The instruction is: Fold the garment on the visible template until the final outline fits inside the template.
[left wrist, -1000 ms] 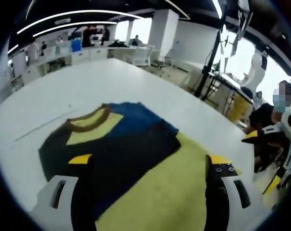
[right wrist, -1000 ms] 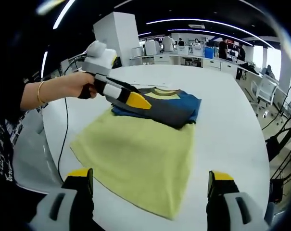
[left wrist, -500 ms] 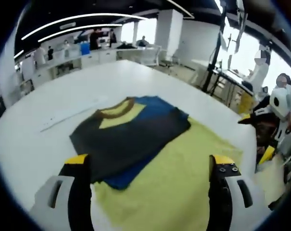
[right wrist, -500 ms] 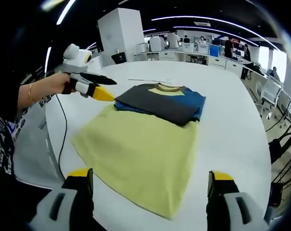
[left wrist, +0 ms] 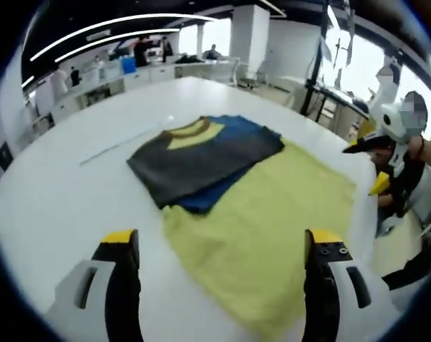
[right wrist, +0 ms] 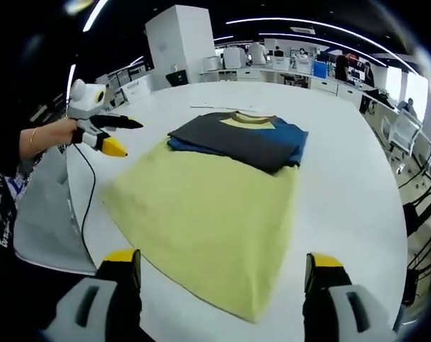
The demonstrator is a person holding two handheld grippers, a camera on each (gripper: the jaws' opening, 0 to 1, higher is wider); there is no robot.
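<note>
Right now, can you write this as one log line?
stage: fold done, tongs clear | garment: folded, on yellow template far end | left tongs: off table edge | right tongs: clear

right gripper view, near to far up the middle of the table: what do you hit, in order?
Right gripper jaws, open → bare white table → yellow cloth → folded dark grey and blue garment, its far-side collar yellow → bare table again → desks and people at the back of the room.

White tongs, yellow tips, gold bracelet
</note>
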